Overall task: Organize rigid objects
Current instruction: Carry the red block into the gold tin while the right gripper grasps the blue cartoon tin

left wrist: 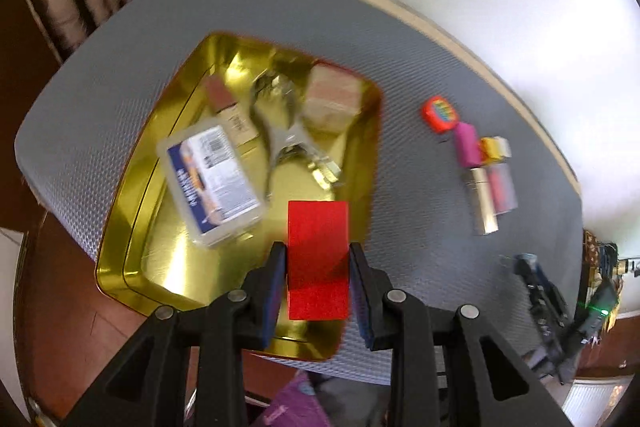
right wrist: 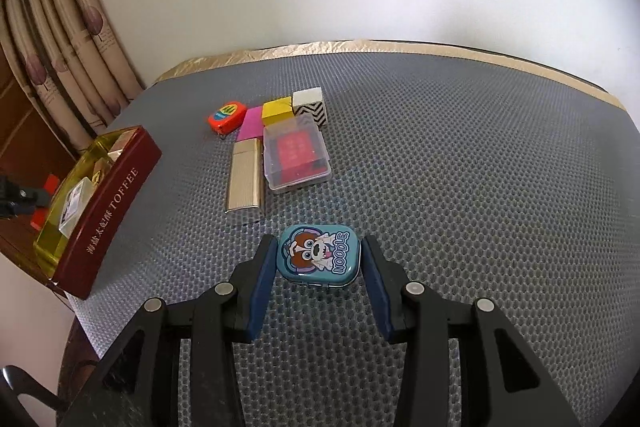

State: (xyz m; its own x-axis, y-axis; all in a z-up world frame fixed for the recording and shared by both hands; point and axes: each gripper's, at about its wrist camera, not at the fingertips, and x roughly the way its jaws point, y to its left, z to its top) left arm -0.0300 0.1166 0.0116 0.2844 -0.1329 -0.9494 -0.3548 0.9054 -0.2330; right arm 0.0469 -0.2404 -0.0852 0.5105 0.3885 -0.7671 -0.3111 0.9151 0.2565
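- Closest in, the left gripper (left wrist: 318, 259) is clamped on a red block (left wrist: 318, 247), pads pressed to both its sides, hanging above the near edge of the gold-lined tin (left wrist: 120, 227).
- Over on the other side, the right gripper (right wrist: 320, 259) has a small blue tin (right wrist: 319, 255) between its pads, the word "NOODLE" and a cartoon dog on the lid. The pads sit snug against its two ends; it looks gripped, just above or on the grey mat (right wrist: 480, 187), can't tell which.
- So the step in hand, by my read: red block going into the tin, blue tin picked up to follow.
- Next move calls for lowering the block into the free near corner, clear of the clear plastic box (left wrist: 214, 183) with its barcode label, print too blurred to read.
- Further in the tin: metal clippers (left wrist: 280, 131) and a pinkish box (left wrist: 332, 95).
- From the right view the tin's red wall reads "TOFFEE" beside Chinese characters.
- Far back on the mat, still to sort: gold case (right wrist: 245, 179), clear case with red contents (right wrist: 296, 155), magenta block (right wrist: 250, 123), yellow cube (right wrist: 277, 111), zigzag cube (right wrist: 310, 105), orange tape measure (right wrist: 227, 117).
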